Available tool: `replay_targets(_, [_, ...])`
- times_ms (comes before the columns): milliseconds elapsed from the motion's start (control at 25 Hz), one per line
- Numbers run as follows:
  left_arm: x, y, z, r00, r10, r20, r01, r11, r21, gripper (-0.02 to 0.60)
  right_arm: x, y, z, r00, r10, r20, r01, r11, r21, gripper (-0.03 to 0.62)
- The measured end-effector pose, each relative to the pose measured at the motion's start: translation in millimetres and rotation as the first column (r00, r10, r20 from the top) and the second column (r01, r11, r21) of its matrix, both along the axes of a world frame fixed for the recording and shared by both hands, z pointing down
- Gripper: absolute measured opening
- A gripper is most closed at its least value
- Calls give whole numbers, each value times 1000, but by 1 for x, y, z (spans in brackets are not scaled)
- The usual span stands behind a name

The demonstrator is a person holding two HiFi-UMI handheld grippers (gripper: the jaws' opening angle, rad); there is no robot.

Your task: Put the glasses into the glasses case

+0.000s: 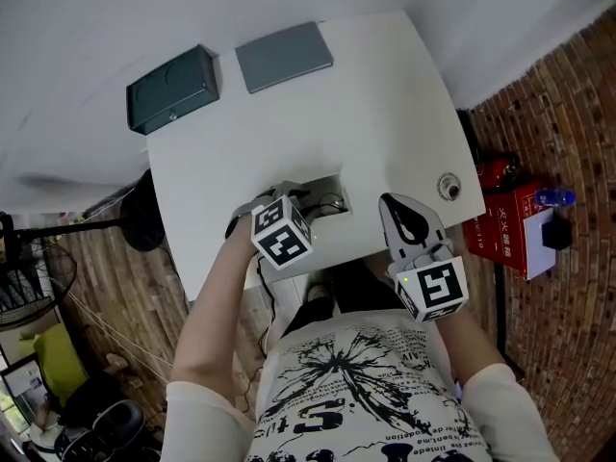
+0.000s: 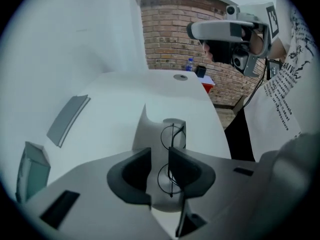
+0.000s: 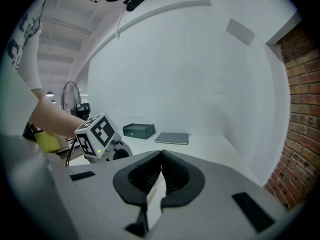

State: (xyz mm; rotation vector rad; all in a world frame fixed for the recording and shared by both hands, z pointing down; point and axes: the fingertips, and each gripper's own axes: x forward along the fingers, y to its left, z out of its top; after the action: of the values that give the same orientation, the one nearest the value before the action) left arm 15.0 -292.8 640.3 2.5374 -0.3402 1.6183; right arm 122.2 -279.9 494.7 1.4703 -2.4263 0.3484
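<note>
The grey glasses case (image 1: 325,187) lies open near the table's front edge, its lid (image 2: 144,130) standing up. Thin wire-framed glasses (image 2: 172,134) with round lenses rest inside it. My left gripper (image 2: 159,166) points steeply down over the case with its jaws open; one lens shows in the gap, and the pads do not touch the frame. In the head view the left gripper (image 1: 296,198) hangs right above the case. My right gripper (image 1: 390,202) sits to the right of the case, and in its own view the right gripper (image 3: 161,158) is shut on nothing.
A dark green box (image 1: 173,89) and a flat grey pad (image 1: 284,56) lie at the table's far side. A small round object (image 1: 449,186) sits near the right edge. A red box (image 1: 510,224) stands on the floor to the right, by a brick wall.
</note>
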Motion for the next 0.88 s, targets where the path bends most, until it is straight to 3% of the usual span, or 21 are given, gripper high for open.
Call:
replay_targets(280, [-8,-3,-48,989,-74,-126,87,991,101,36,-13,3,-18,1000,-2,-6,2,1000,28,15])
replay_targets(520, [-20,6,-88,953,-161,-255,205,966,155,14,-31,11,-37,1000,-21,-8,21,998,62,15])
replay_targets(680, [-36,4,-124,901,-213,-377,310,925,218,14,-44,13,-50,999,-38,-10,39,995,92,15])
replay_targets(880, [-65,6,-178,798,-267,-540,464,845,267,14,-62,19,-69,997,-80,-14,82,988,132,15])
